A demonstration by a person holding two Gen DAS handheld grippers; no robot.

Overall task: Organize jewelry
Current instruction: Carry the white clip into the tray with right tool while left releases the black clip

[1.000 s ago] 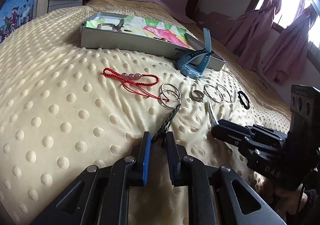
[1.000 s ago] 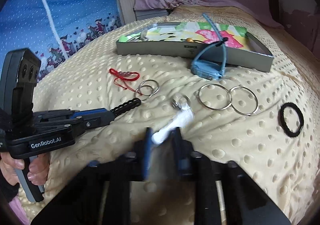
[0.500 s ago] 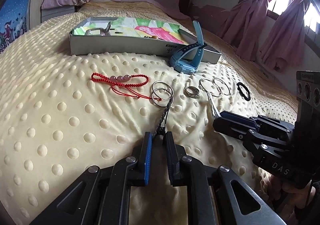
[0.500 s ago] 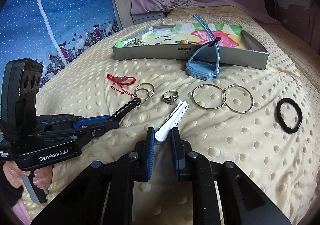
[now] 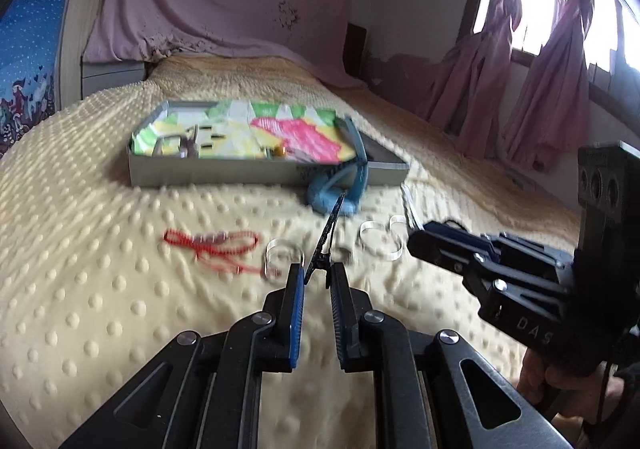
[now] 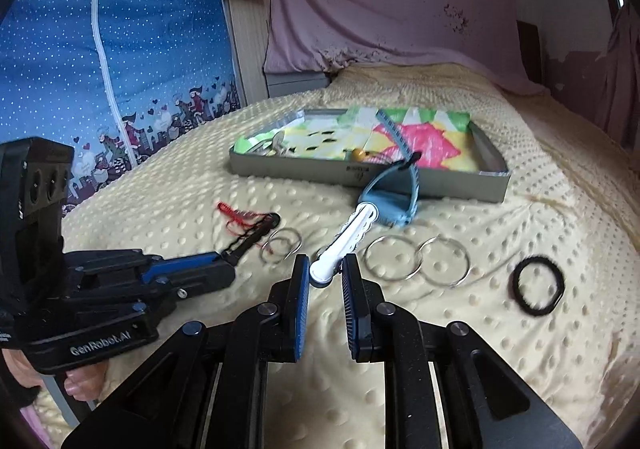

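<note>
My left gripper [image 5: 316,277] is shut on a black hair clip [image 5: 329,229] and holds it raised above the bed, pointing toward the tray. My right gripper [image 6: 325,269] is shut on a white hair clip [image 6: 348,237], also lifted. A grey tray [image 5: 224,169] with a colourful lining sits further back; it also shows in the right wrist view [image 6: 494,179]. A red bead bracelet [image 5: 208,241], small silver rings [image 6: 282,245], two large linked hoops [image 6: 416,259], a blue watch [image 6: 394,205] and a black hair tie [image 6: 538,285] lie on the yellow dotted blanket.
The tray holds a metal buckle-like piece [image 5: 176,143] and a small orange bead [image 6: 357,155]. A pink sheet covers the headboard end. A blue curtain hangs at the left and pink curtains at the window on the right.
Both grippers have lifted off the blanket with their clips and tilted up toward the tray. The clips now hang clear of the rings.
</note>
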